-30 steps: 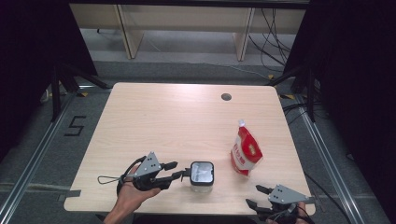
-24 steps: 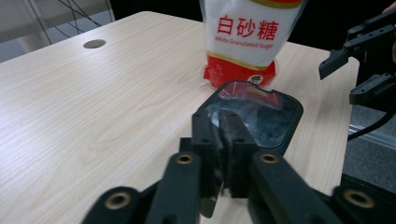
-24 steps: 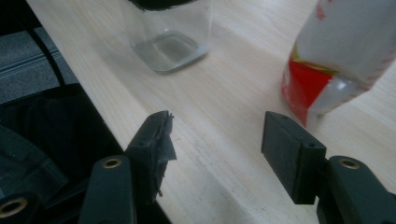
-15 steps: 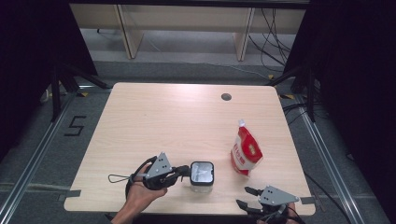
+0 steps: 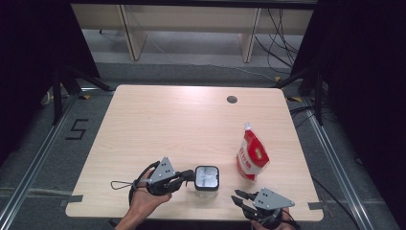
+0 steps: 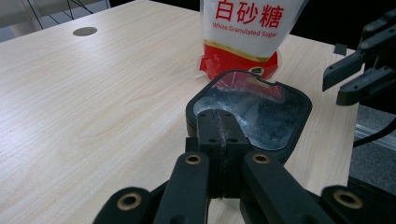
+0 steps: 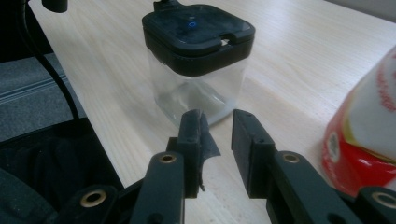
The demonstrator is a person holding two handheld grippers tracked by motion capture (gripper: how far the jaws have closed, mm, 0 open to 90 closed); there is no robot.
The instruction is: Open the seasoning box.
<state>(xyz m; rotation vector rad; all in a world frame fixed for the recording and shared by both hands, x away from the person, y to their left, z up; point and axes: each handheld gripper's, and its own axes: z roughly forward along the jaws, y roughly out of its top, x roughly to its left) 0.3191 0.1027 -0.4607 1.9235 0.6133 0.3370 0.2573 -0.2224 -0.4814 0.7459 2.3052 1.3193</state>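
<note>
Right gripper [image 5: 240,198] nearer; wooden table [image 5: 182,124].

Closed hand-held gripper [image 6: 219,135] at jar lid [image 6: 261,112]

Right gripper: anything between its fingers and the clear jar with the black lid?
Nothing visible. Bare light wood table lies between the right gripper and the clear square jar with the black lid. The red-and-white sugar pouch sits off to the side.

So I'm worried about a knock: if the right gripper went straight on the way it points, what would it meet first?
Probably the clear square jar with the black lid, straight ahead of the right gripper; depth is uncertain.
</note>
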